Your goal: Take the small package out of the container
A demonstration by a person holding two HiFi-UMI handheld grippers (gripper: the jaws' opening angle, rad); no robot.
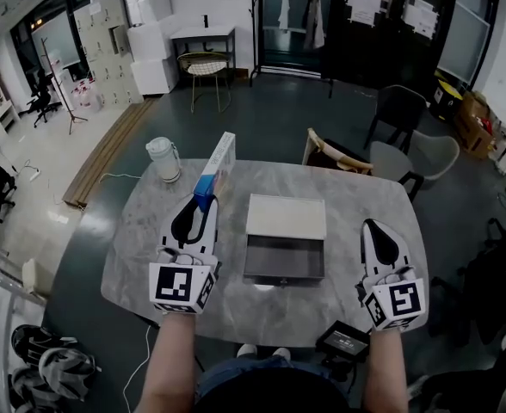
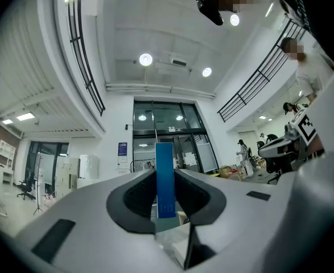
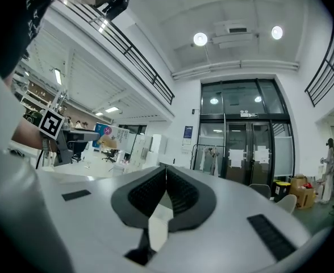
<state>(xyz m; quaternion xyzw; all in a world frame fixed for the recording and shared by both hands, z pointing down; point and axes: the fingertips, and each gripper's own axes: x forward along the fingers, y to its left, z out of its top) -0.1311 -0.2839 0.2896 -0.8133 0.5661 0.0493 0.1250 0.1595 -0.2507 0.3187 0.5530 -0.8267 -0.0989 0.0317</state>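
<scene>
A small flat package (image 1: 216, 169), white with a blue end, is held up in the air over the table's left part by my left gripper (image 1: 205, 200), which is shut on its blue end. In the left gripper view the package (image 2: 165, 178) stands edge-on between the jaws of the left gripper (image 2: 165, 201). The container (image 1: 286, 216) is a white box in the middle of the table, with its grey drawer (image 1: 251, 261) pulled out towards me. My right gripper (image 1: 373, 227) hovers to the right of the drawer. Its jaws (image 3: 166, 180) are shut together on nothing.
The grey marble table (image 1: 141, 239) bears a white jug (image 1: 163, 158) at the back left. A black device (image 1: 345, 341) sits at the near right edge. Chairs (image 1: 335, 155) stand behind the table, and a chair and a desk (image 1: 204, 54) farther back.
</scene>
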